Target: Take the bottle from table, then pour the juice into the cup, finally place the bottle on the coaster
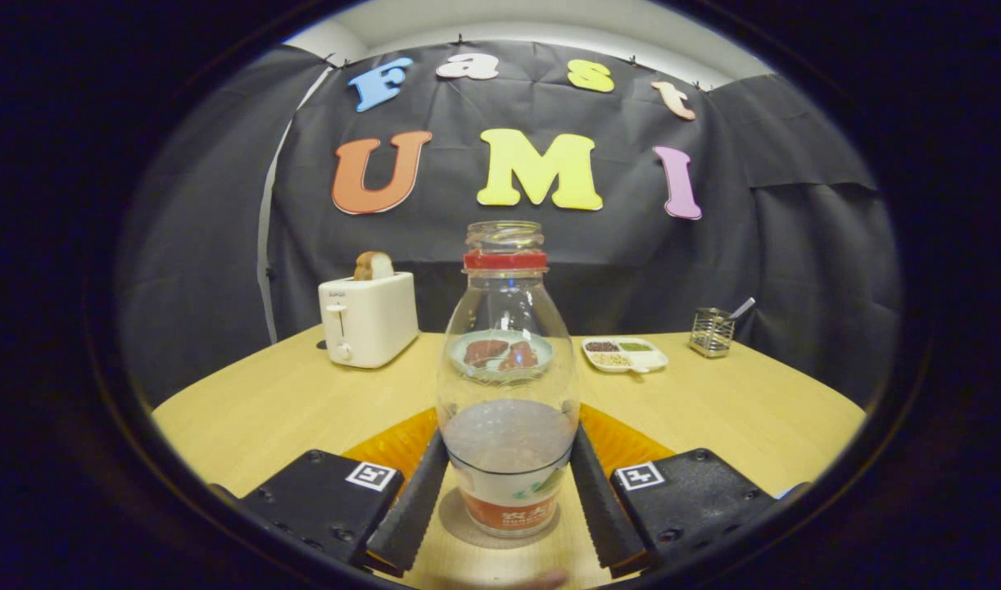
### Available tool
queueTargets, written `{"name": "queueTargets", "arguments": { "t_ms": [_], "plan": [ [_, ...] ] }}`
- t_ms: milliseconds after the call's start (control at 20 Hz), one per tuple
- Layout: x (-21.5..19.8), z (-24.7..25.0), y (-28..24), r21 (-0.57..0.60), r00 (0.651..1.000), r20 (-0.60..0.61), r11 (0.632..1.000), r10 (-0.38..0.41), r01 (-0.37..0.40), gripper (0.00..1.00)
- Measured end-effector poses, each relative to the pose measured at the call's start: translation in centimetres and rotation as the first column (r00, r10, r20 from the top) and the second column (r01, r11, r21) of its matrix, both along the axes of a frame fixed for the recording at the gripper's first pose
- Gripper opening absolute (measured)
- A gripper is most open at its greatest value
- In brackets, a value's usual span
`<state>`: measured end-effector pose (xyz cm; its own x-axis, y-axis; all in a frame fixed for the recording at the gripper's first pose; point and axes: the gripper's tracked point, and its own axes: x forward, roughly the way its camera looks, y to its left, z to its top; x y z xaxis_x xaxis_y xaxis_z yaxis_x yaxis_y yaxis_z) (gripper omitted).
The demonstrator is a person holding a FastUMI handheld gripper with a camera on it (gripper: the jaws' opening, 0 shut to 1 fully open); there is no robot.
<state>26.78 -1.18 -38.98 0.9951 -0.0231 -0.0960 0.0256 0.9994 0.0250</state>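
The claw (507, 492) has its two black ribbed fingers pressed on the clear plastic bottle with red neck ring (507, 385), standing upright on a round pale coaster (459, 524) on the wooden worktop (763, 410). If the fingers open unevenly, the bottle may tip.

Black cloth wall (181, 246), pale wooden table (754, 410).
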Motion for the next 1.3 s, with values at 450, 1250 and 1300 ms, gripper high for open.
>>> {"name": "queueTargets", "arguments": {
  "t_ms": [450, 1250, 1300],
  "plan": [
    [-3.2, 2.4, 0.9, -0.107, 0.999, -0.033, 0.994, 0.021, -0.024, 1.0],
    [-14.9, 18.7, 0.9, -0.066, 0.995, 0.099, 0.998, 0.002, 0.005, 1.0],
    [-16.0, 20.1, 0.7, -0.061, 0.994, 0.107, 0.998, -0.002, 0.009, 1.0]
  ]
}}
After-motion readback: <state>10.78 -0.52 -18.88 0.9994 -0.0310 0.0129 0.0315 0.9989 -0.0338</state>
